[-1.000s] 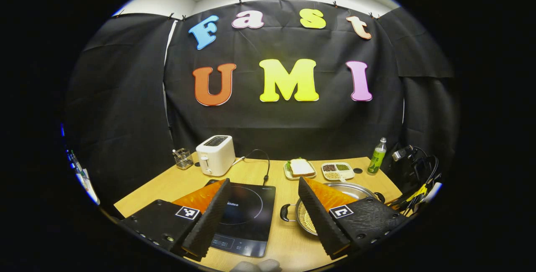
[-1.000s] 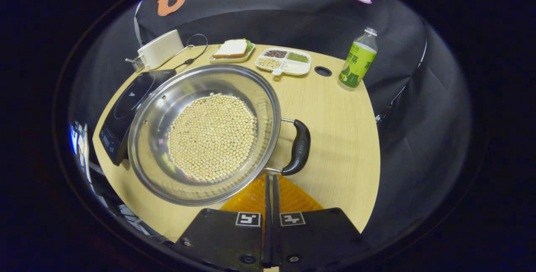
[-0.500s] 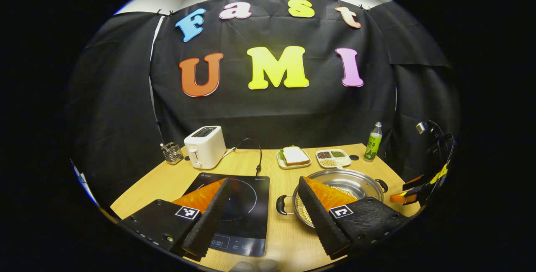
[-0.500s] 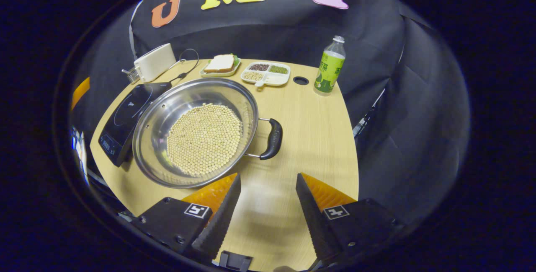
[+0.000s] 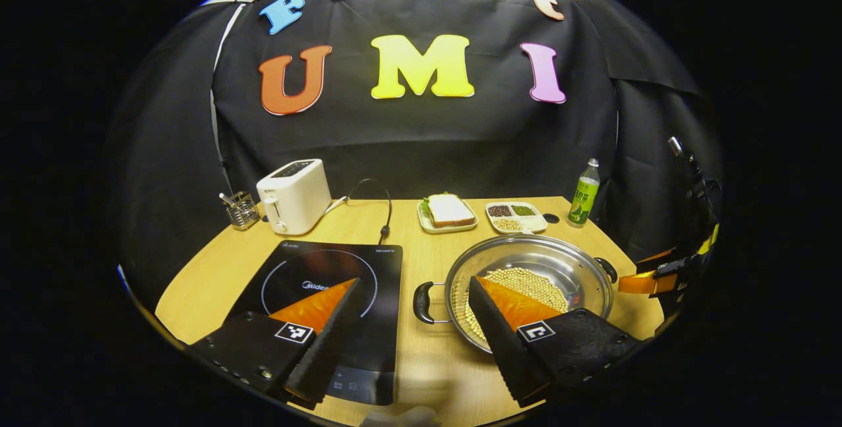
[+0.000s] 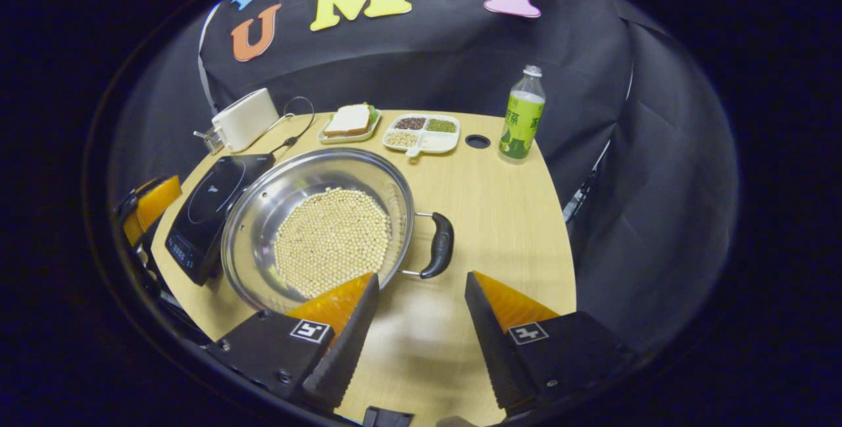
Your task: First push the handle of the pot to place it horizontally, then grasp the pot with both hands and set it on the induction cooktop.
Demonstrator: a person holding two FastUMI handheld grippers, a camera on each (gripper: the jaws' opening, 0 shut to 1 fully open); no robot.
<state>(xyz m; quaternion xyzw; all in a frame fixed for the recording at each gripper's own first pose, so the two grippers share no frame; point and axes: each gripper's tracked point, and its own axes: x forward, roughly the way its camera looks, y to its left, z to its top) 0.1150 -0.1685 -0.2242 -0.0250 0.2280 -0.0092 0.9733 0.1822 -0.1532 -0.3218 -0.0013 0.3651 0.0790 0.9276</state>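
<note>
Left gripper [image 5: 411, 331]: fingers spread wide, holding nothing, touching nothing. It hangs above the table's near edge, one finger over the cooktop [image 5: 329, 295], the other over the pot's near rim. The pot's left handle [image 5: 422, 302] sits ahead of the gap between them.

Right gripper [image 6: 421, 328]: fingers spread wide, empty, clear of everything. It hovers over bare table [image 6: 506, 216] just short of the pot's right handle [image 6: 441, 254].

Pot [image 6: 322, 236]: steel, shallow, with a layer of pale beans [image 6: 332, 249] in the bottom. It rests on the table just right of the cooktop, apart from it. Its two handles lie roughly in line with the table's front edge.

Beyond the pot: sandwich plate [image 5: 448, 211], divided dish [image 5: 518, 216], bottle [image 5: 583, 192]. Left of these, behind the cooktop: toaster [image 5: 293, 195], small rack [image 5: 242, 208].

Risks, judged:
- Uneven grip on the two handles tilts the pot; the beans slide and spill.
- Handles are rounded; a shallow pinch may slip under the load.
- Lifting too low catches the pot's base on the cooktop's edge.
- Setting down off-centre leaves the pot overhanging the cooktop.
</note>
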